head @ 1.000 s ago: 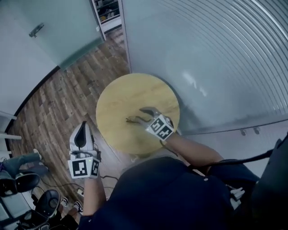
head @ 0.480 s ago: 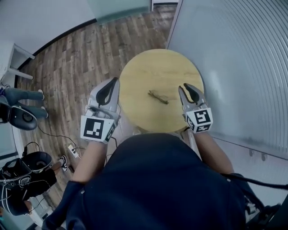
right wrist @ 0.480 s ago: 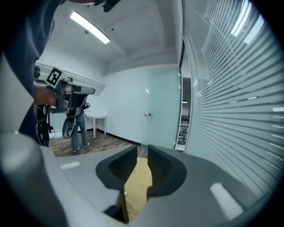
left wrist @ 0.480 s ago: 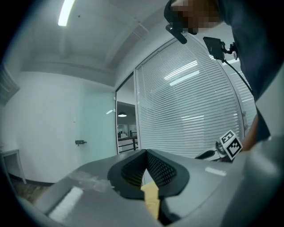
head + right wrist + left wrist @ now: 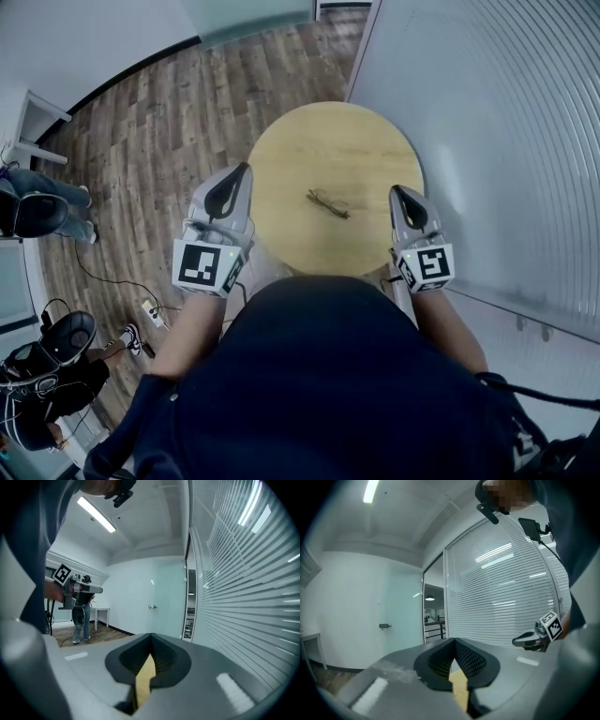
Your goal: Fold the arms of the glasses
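Right tool (image 5: 399,191) has come off the glasses (image 5: 328,202) and back to the near right edge of the round wooden table (image 5: 328,136). A second ago it was reaching across the top, right at them. Its jaws have just been closing and now sit pressed together, tips meeting, nothing between them. Only a sliver of tabletop shows through the gap lower down in the right gripper view.

Left tool (image 5: 241,169) is at the near left edge of the table, also pressed together and empty, pointing away from the person. The tools sit one on each side, well apart from each other.

Glasses lie flat on the table, a little right of centre, between the two tools and touching neither. The frame is dark and thin and set on a slant. It is too small to tell how the arms stand.

Wood plank floor (image 5: 169,112) lies left and far of the table. A slatted blind wall (image 5: 506,141) runs along the right.
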### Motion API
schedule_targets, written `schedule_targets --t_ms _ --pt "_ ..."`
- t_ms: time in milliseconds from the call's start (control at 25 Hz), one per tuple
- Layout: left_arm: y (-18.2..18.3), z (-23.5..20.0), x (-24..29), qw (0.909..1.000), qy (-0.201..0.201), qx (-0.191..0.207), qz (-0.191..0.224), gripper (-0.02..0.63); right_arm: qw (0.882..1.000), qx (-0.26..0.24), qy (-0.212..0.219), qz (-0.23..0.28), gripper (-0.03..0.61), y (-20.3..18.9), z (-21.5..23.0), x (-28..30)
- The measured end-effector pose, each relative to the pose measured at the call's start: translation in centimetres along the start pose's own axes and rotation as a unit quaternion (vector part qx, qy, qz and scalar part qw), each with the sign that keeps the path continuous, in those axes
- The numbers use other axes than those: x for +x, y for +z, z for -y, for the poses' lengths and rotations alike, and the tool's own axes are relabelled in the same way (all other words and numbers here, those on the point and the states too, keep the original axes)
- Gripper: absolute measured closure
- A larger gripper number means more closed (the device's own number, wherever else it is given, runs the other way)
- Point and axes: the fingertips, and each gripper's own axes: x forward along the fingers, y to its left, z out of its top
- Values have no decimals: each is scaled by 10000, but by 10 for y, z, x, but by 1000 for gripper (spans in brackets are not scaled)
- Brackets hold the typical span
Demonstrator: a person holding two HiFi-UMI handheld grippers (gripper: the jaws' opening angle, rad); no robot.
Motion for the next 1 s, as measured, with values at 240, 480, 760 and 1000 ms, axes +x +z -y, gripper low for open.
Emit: schedule_targets --t_ms 240,480,760,1000 --pt "-7 7 4 10000 -41 19 -68 612 9998 196 68 -25 569 -16 -4 5" --pt "-23 9 -9 9998 36 -7 -188 612 9982 123 441 -375 569 -45 -27 16" --pt "-70 6 -5 9981 296 -135 -528 612 9816 332 1474 -1168 512 -140 -65 83" --pt "-78 -37 8 9943 632 -360 -782 612 9527 289 2019 -2251 500 -210 -89 141"
